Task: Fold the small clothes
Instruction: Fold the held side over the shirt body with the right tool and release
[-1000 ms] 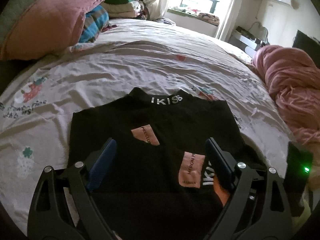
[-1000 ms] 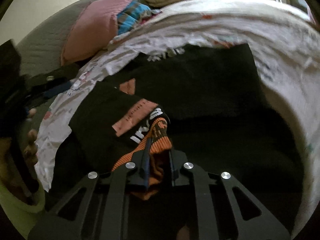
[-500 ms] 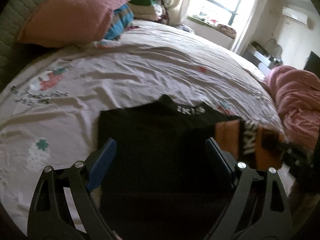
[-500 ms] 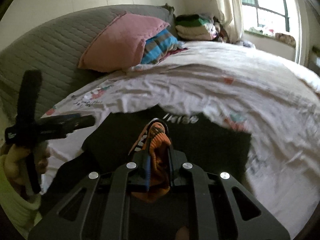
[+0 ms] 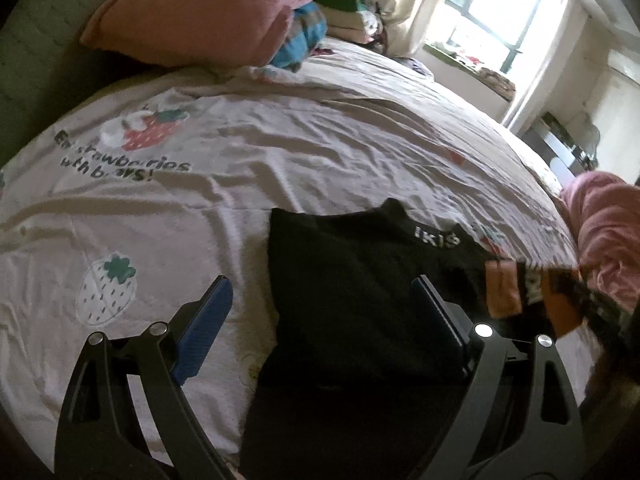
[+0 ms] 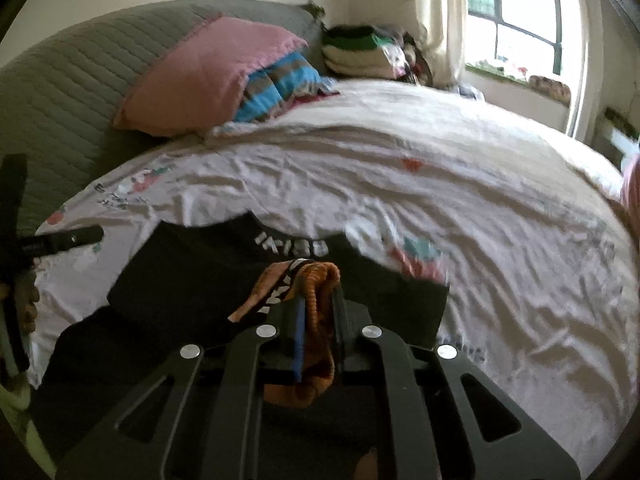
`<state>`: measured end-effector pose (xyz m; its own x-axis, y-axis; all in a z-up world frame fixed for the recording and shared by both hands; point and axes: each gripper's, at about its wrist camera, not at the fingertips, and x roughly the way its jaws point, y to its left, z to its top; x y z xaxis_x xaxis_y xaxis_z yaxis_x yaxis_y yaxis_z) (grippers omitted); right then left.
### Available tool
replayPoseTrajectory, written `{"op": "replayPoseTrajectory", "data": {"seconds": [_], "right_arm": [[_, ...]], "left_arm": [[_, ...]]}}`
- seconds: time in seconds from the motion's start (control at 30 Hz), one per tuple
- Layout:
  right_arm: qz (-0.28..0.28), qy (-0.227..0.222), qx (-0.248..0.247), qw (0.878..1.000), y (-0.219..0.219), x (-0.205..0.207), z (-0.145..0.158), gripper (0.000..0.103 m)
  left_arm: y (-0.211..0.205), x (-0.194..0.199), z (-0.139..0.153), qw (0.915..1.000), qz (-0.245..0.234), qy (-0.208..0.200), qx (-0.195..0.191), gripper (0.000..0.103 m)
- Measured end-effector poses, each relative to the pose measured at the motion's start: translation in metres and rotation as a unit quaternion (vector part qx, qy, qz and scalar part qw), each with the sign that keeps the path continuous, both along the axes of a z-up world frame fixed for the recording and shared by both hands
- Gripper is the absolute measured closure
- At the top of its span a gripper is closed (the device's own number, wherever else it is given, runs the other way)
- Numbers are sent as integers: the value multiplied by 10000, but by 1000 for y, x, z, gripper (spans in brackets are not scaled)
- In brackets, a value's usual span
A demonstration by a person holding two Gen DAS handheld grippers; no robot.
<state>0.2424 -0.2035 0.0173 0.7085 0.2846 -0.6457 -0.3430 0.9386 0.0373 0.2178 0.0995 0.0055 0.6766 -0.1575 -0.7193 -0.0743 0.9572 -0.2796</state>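
Nearest, the right gripper (image 6: pixel 318 312) is clenched on the orange ribbed cuff (image 6: pixel 316 280) of the black top's sleeve, holding it lifted above the garment. The left gripper (image 5: pixel 320 312) hangs with its jaws wide and empty, one blue pad over the sheet, the other over the left part of the cloth. The black top (image 5: pixel 352 276) lies flat on the near part of the strawberry-print bedsheet (image 5: pixel 280 152), its lettered collar toward the far side. The step in hand looks like the sleeve fold. Next, the cuff probably needs laying across the body and releasing, while the left gripper steadies the cloth. Far left, a pink pillow (image 6: pixel 208 76) leans on the headboard.
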Motion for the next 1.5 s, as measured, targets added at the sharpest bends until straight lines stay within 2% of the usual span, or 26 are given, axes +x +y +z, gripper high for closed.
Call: {"op": "replayPoseTrajectory", "data": {"seconds": [0.13, 0.3, 0.4, 0.47, 0.57, 0.63, 0.73, 0.87, 0.97, 1.03, 1.07, 1.13, 1.2, 1.37, 1.5], "right_arm": [[-179, 235, 73, 9995, -8, 2, -20, 93], [-405, 367, 55, 9985, -17, 0, -32, 93], [-573, 354, -30, 9977, -22, -2, -34, 88], [-745, 229, -128, 9969, -26, -5, -32, 86], [-805, 187, 22, 9966, -33, -9, -29, 85], [-729, 181, 73, 9971, -30, -13, -28, 83], [-415, 316, 217, 9984, -18, -19, -32, 80], [23, 614, 379, 9974, 5, -23, -44, 73], [142, 813, 310, 9961, 19, -22, -56, 72], [103, 944, 113, 9954, 25, -21, -66, 71], [-37, 1060, -69, 9943, 25, -19, -74, 65], [-271, 1194, -331, 9919, 21, -17, -86, 59], [-330, 1286, -46, 9911, 13, -16, -89, 59], [-378, 1095, 231, 9930, 7, -24, -79, 56], [-424, 945, 378, 9939, 0, -31, -71, 47]], "left_arm": [[-10, 10, -5, 9998, -101, 136, 67, 20], [-43, 22, -18, 9983, -478, 262, 211, 20], [-62, 28, -28, 9962, -712, 382, 311, 20], [-72, 29, -35, 9945, -878, 466, 331, 25], [-78, 28, -43, 9923, -1012, 568, 441, 34], [-79, 27, -49, 9908, -1058, 666, 525, 42], [-78, 26, -59, 9885, -1097, 831, 620, 46], [-76, 24, -70, 9866, -1093, 958, 745, 46], [-71, 19, -72, 9877, -1055, 909, 711, 46], [-70, 17, -73, 9880, -1059, 886, 698, 46], [-69, 16, -74, 9879, -1064, 884, 704, 46], [-69, 14, -75, 9879, -1079, 863, 707, 46], [-69, 15, -75, 9880, -1075, 853, 707, 46], [-69, 11, -74, 9882, -1069, 810, 740, 46], [-68, 9, -73, 9885, -1058, 806, 718, 46]]}}
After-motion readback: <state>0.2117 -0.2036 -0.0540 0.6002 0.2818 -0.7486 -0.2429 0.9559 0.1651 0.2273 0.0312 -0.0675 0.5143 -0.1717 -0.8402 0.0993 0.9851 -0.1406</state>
